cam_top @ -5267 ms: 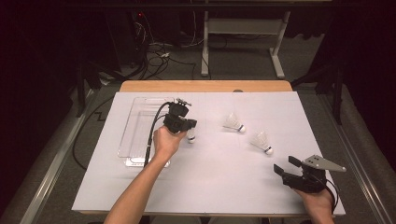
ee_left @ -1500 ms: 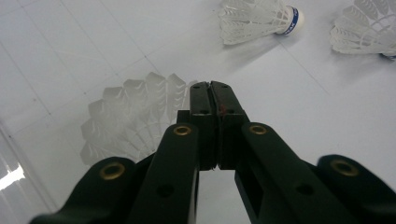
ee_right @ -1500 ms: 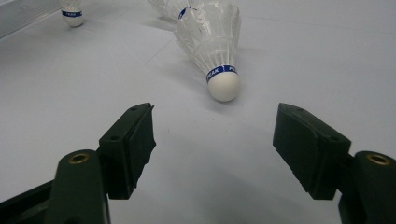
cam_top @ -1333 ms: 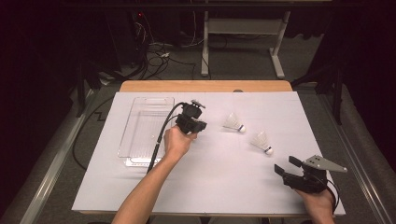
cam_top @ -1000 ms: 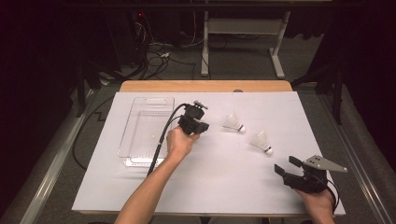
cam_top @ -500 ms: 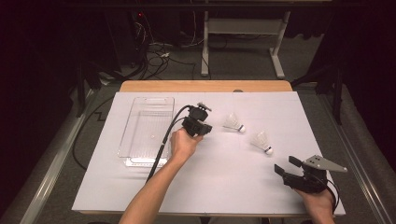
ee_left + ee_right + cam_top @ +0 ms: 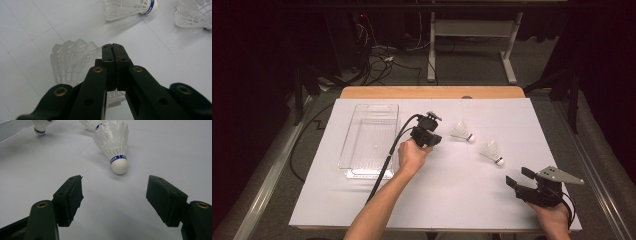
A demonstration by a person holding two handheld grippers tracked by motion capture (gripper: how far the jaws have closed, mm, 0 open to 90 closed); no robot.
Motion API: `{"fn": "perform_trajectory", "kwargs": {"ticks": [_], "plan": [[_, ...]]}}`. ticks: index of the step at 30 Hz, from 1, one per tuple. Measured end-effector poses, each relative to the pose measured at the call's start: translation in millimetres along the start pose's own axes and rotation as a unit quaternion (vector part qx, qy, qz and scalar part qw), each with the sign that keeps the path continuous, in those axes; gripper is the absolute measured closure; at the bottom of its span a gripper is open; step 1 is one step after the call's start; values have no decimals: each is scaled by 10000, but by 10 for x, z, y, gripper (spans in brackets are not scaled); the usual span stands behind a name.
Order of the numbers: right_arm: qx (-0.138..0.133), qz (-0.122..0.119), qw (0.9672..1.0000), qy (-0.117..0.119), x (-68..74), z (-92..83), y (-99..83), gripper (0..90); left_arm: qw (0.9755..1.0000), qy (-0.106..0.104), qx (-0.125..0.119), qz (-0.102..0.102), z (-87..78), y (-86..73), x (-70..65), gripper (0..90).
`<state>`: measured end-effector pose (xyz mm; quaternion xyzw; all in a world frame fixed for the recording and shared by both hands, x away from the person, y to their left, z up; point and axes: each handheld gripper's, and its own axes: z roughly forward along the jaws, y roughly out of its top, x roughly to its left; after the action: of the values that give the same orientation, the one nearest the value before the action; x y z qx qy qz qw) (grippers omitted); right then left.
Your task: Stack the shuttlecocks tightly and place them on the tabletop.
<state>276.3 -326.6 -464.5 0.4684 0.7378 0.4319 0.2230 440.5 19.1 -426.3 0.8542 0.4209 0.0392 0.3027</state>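
Shuttlecock [image 7: 72,60] clamped in left gripper [image 7: 114,50], right gripper [image 7: 113,190] agape

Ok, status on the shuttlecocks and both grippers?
Left gripper jaws shut, a shuttlecock right beneath them, grip unclear. Right gripper open, idle. Two shuttlecocks loose on sheet. Nothing in the way.

White table [image 7: 452,200] carries a clear tray [image 7: 357,150] at far left, two shuttlecocks [image 7: 461,132] [image 7: 491,150] lying right of centre.
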Motion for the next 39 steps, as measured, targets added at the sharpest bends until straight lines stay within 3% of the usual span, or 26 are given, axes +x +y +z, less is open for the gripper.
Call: {"fn": "perform_trajectory", "kwargs": {"ticks": [26, 39], "plan": [[-24, 14, 10000, -12, -2, -7, 1, 297, 9997, 212, 90, 107, 156, 31, -153, 869], [-32, -8, 10000, 3, -6, -13, 0, 298, 9997, 184, 58, 119, 170, 45, -183, 848]]}}
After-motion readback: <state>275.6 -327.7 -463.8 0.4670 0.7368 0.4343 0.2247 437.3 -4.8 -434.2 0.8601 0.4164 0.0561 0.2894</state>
